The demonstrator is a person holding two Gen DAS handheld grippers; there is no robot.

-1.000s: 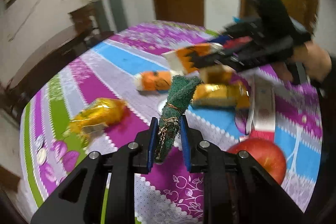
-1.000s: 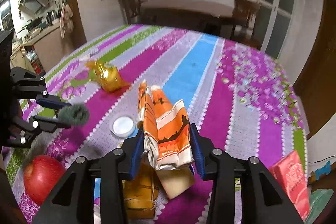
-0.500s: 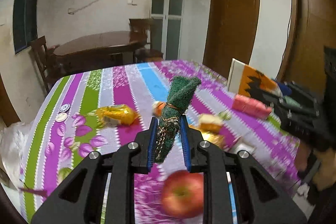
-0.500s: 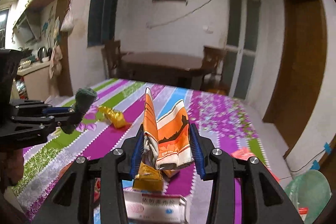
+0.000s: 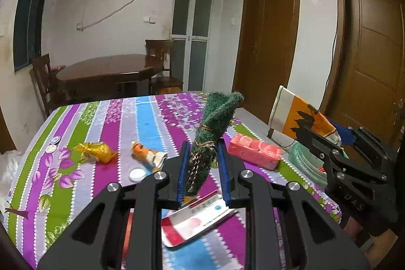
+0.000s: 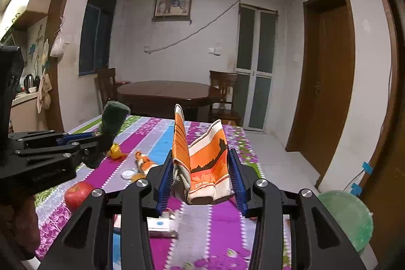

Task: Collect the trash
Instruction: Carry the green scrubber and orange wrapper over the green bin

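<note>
Now | left claw (image 5: 202, 166) grips green scrubber (image 5: 215, 123) | right claw (image 6: 201, 181) grips orange wrapper (image 6: 205, 163) | print unreadable

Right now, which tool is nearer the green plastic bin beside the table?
Right. The right tool, gripping an orange-and-white carton, hangs beside the green plastic bin; the left tool, holding a green scouring pad, sits farther away.

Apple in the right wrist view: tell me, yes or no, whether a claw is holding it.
No. The apple lies on the tablecloth, while the right claw grips an orange carton and the left claw a green scrubber.
</note>
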